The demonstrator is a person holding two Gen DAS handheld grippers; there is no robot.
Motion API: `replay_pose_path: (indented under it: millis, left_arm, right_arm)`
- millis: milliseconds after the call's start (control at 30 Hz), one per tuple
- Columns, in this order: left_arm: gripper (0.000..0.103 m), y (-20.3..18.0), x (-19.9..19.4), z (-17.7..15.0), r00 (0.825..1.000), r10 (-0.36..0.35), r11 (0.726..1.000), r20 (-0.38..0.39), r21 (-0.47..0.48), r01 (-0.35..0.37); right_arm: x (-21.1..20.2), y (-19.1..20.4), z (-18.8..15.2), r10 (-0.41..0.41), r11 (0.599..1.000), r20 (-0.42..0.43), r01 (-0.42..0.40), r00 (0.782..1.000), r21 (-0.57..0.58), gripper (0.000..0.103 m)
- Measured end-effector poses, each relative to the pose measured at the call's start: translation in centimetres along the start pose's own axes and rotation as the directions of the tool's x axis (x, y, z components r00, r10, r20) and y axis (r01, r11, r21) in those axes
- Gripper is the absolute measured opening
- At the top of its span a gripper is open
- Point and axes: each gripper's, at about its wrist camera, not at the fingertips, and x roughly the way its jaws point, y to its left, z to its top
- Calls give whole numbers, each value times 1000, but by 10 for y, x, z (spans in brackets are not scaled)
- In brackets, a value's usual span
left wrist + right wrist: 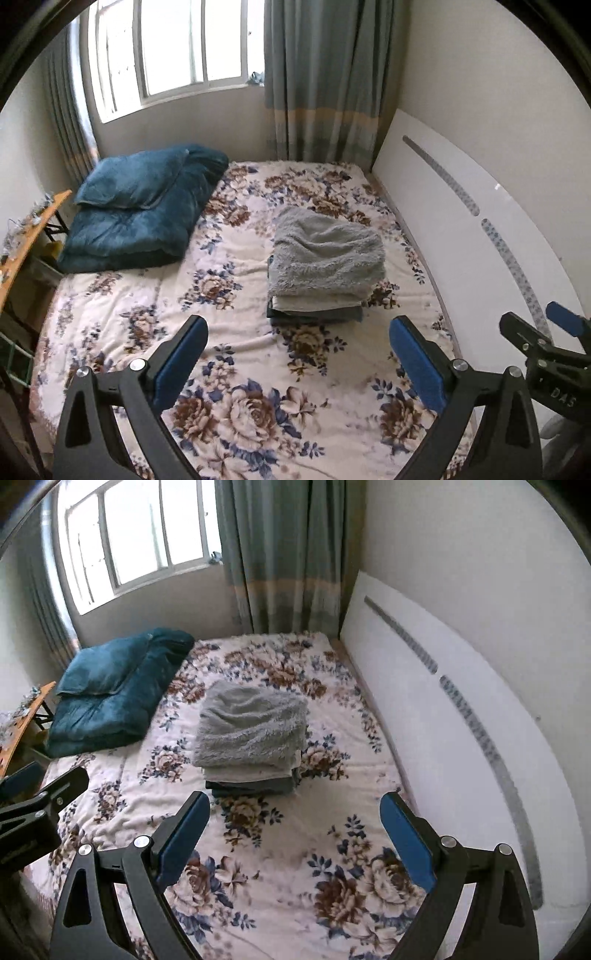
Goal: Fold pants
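Left wrist view shows the left tool [298,345] with its blue-padded jaws wide apart and nothing between them, held above the bed with the cream floral blanket [229,369]. The right tool [294,819] has its jaws wide apart and empty too, and it points down at the same bed. Each tool appears at the edge of the other's view, so they are side by side.

The fluffy grey folded pants [253,727] lie on top of a neat stack of folded garments [251,779] in the middle of the bed, well apart from both tools. The dark teal plush quilt [144,210] sits near the window, away from the stack.

To my judgement the fold is finished and the step in hand is only to leave the stack. To do this well, both tools should move up and back without passing low over the pile, because the fluffy cloth can catch on a pad and slide off. The top layer looks a little wrinkled; a light press could flatten it, if wished.
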Motion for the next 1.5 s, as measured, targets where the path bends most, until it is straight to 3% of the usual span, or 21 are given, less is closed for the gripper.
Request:
replay_pose_path:
  millis: [333,633,1000,1233,1500]
  left_arm:
    - [101,-9,-104,-27,996,32,999,86,1,-32]
    - [101,-5,-149,-38,989,68,998,133,-21,-66]
    - [101,-5,-146,-47,989,76,997,128,-32,-73]
    - [103,-11,-115,-40,989,113,994,101,-10,-112]
    - [103,-9,-86,-27,987,141,990,81,-28,-140]
  right_arm:
    - [-139,-5,-26,27,999,109,-22,994,-40,97]
    - [-200,-4,-38,55,996,145,-44,988,-72,97]
    - [-201,-12,-44,72,996,114,-66,991,-56,98]
    - [-165,-18,-32,73,997,95,-70,993,-35,101]
    - [-113,-12,-15,19,999,72,-16,997,-36,101]
